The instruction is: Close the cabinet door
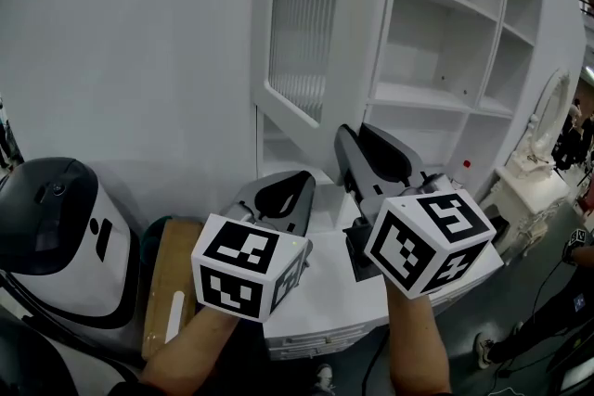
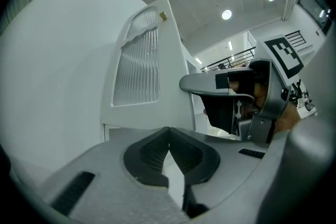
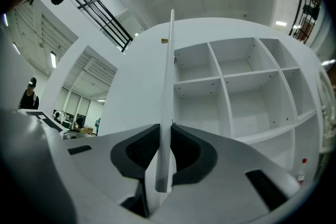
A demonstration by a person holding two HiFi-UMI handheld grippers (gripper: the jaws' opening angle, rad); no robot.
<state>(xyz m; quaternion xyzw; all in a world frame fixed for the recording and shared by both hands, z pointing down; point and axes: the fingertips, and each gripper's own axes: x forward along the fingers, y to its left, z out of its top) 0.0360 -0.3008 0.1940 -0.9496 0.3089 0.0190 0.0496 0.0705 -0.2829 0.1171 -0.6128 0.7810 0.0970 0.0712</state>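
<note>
My right gripper clamped on the edge of the open cabinet door
I'd swing the door in its hinge arc toward the shelf compartments, all bare as far as I see, holding the pinch light so the panel doesn't twist; my left gripper is pinched together on nothing, just beside
</note>
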